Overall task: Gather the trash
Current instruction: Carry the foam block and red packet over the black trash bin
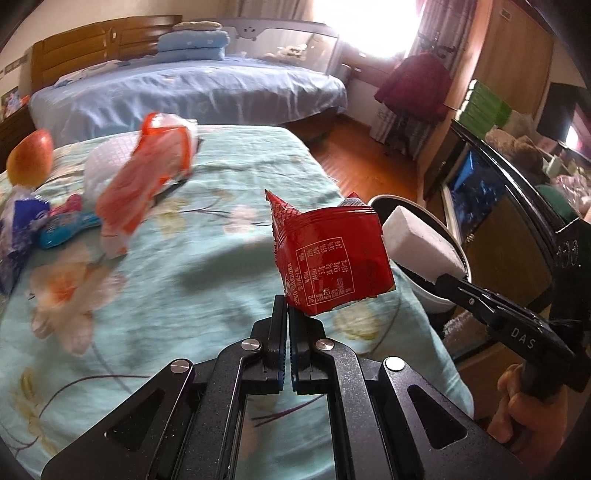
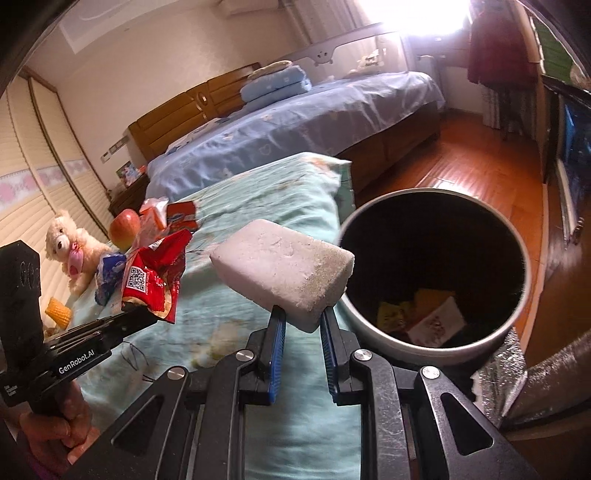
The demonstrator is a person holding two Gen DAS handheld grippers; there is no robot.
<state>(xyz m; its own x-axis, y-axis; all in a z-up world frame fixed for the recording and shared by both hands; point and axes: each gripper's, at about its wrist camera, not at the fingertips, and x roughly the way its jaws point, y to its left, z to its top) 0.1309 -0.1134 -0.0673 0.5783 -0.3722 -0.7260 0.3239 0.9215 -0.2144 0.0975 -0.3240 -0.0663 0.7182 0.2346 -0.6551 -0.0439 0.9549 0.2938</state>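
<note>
bin [image 2: 369, 325] – some wrappers in | left gripper [image 1: 287, 314] pinches red wrapper [image 1: 332, 254] | right gripper [image 2: 301, 317] clamps foam block [image 2: 284, 269] | more litter on bedspread [image 1: 203, 258] – unfinished

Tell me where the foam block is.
The foam block is clamped in the right claw, held above the floral sheet, just left of the bin.

- Daylight from window [image 1: 373, 26] at top of both views, blown out to white, glare haloing around it
- Left wrist view: left side motion-blurred, orange wrapper [image 1: 144, 177] and apple [image 1: 29, 157] smeared; red packet [image 1: 332, 254] at centre sharp
- Soft shadows on the teal bedspread [image 1: 207, 266]
- Bin [image 2: 432, 273] interior dark
- Fisheye bending, black vignette at corners
</note>
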